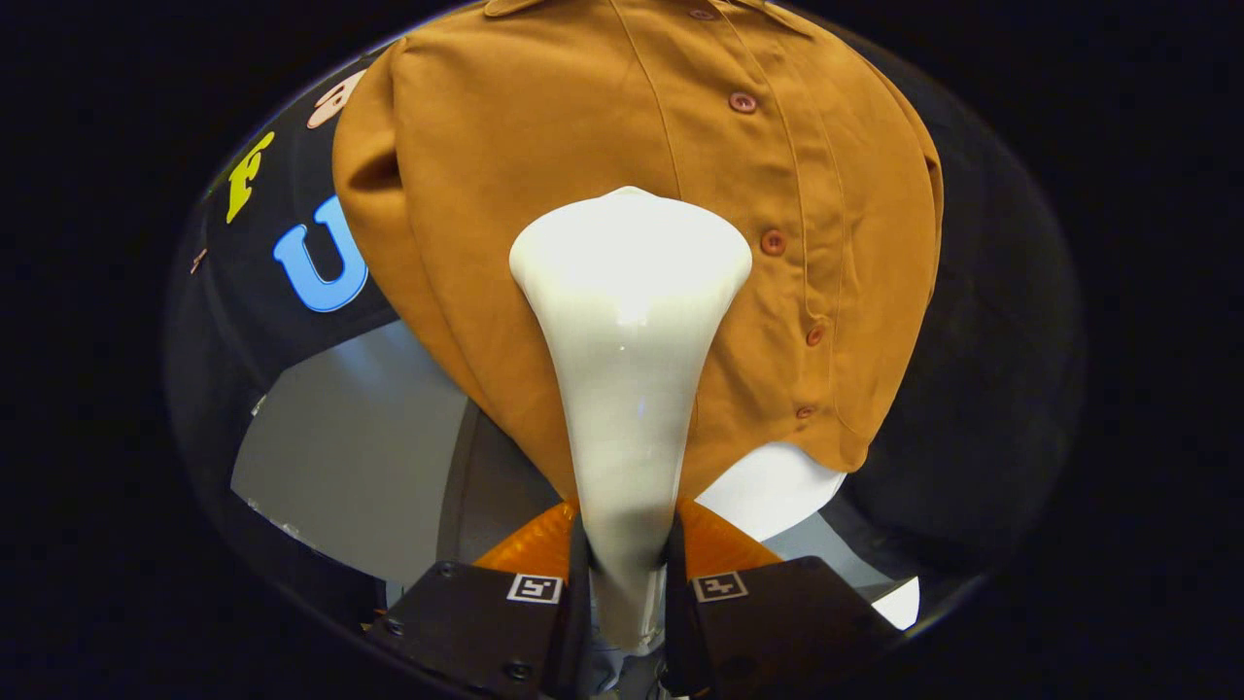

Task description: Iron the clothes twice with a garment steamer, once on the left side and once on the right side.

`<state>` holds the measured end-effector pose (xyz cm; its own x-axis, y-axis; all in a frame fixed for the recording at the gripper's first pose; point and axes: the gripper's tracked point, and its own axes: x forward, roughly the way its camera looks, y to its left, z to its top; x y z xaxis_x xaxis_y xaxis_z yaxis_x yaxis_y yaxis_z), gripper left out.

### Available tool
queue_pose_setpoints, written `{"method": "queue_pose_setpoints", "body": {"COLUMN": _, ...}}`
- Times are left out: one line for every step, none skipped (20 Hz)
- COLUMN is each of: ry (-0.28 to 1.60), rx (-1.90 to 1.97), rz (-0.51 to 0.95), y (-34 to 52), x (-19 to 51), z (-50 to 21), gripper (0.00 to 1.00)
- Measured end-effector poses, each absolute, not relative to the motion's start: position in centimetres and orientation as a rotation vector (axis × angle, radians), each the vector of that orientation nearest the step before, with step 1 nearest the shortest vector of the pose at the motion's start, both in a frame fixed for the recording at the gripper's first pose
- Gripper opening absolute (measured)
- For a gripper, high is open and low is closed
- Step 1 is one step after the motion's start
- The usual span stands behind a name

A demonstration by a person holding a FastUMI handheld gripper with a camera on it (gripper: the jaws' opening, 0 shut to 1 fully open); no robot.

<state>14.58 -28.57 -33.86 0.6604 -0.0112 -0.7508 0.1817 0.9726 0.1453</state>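
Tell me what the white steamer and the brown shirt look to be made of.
White garment steamer, clamped between the fingers of the tool: likely glossy moulded plastic, given its smooth seamless surface and bright highlights. Brown button-up shirt, just beyond the steamer's head: a matte woven fabric, perhaps cotton or a blend, with soft folds, stitched seams and no shine.

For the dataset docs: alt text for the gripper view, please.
The gripper is shut on a white steamer, whose wide head sits against a hanging brown shirt, beside its row of buttons.

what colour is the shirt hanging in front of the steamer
Brown, with reddish buttons, seen best in the gripper view.
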Motion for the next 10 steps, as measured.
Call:
{"method": "queue_pose_setpoints", "body": {"ry": 0.866, "rx": 0.221, "rz": -0.111, "y": -28.4, "x": 14.3, "z": -34.8, "gripper": 0.34}}
{"method": "queue_pose_setpoints", "body": {"ry": 0.886, "rx": 0.228, "rz": -0.114, "y": -28.3, "x": 14.0, "z": -35.5, "gripper": 0.34}}
{"method": "queue_pose_setpoints", "body": {"ry": 0.907, "rx": 0.235, "rz": -0.119, "y": -28.3, "x": 13.7, "z": -36.3, "gripper": 0.34}}
{"method": "queue_pose_setpoints", "body": {"ry": 0.928, "rx": 0.242, "rz": -0.121, "y": -28.2, "x": 13.2, "z": -37.0, "gripper": 0.34}}
{"method": "queue_pose_setpoints", "body": {"ry": 0.948, "rx": 0.248, "rz": -0.124, "y": -28.1, "x": 12.8, "z": -37.7, "gripper": 0.34}}
{"method": "queue_pose_setpoints", "body": {"ry": 0.966, "rx": 0.251, "rz": -0.128, "y": -28.0, "x": 12.4, "z": -38.3, "gripper": 0.34}}
{"method": "queue_pose_setpoints", "body": {"ry": 0.982, "rx": 0.251, "rz": -0.13, "y": -28.0, "x": 12.0, "z": -38.8, "gripper": 0.34}}
{"method": "queue_pose_setpoints", "body": {"ry": 0.995, "rx": 0.251, "rz": -0.134, "y": -27.9, "x": 11.6, "z": -39.1, "gripper": 0.34}}
{"method": "queue_pose_setpoints", "body": {"ry": 1.002, "rx": 0.253, "rz": -0.138, "y": -27.9, "x": 11.2, "z": -39.3, "gripper": 0.34}}
{"method": "queue_pose_setpoints", "body": {"ry": 1.005, "rx": 0.255, "rz": -0.142, "y": -27.9, "x": 10.9, "z": -39.2, "gripper": 0.34}}
